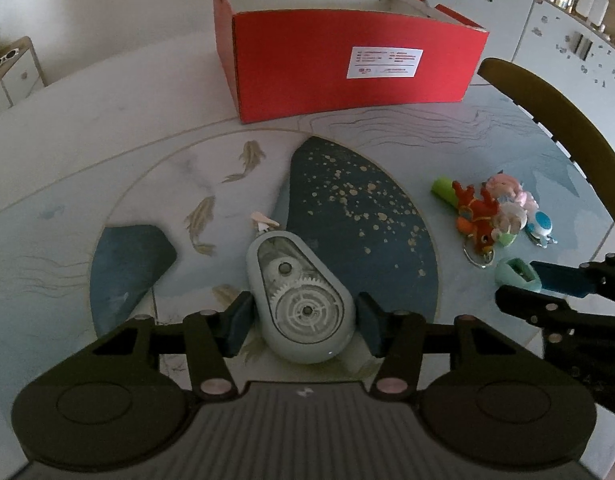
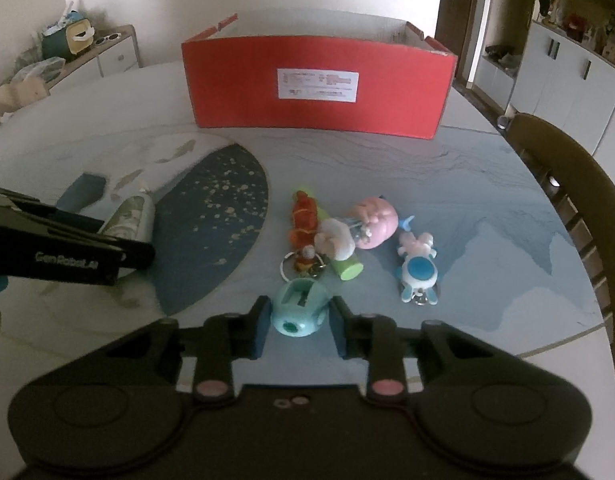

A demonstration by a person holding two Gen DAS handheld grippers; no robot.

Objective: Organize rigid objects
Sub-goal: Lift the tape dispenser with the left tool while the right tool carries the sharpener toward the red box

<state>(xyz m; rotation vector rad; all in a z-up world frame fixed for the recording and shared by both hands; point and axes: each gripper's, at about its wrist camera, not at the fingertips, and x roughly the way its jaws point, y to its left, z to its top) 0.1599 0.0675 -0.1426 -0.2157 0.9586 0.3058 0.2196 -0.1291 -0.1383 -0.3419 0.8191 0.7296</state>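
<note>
Correction tape (image 1: 299, 300) between open left claw (image 1: 303, 320) fingers

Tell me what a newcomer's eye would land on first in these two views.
The open red box at the far side of the table stands out most. Next comes the heap of small toys lying in front of it. Close up, the left gripper brackets a pale correction tape dispenser, and the right gripper brackets a small turquoise sharpener.
</note>
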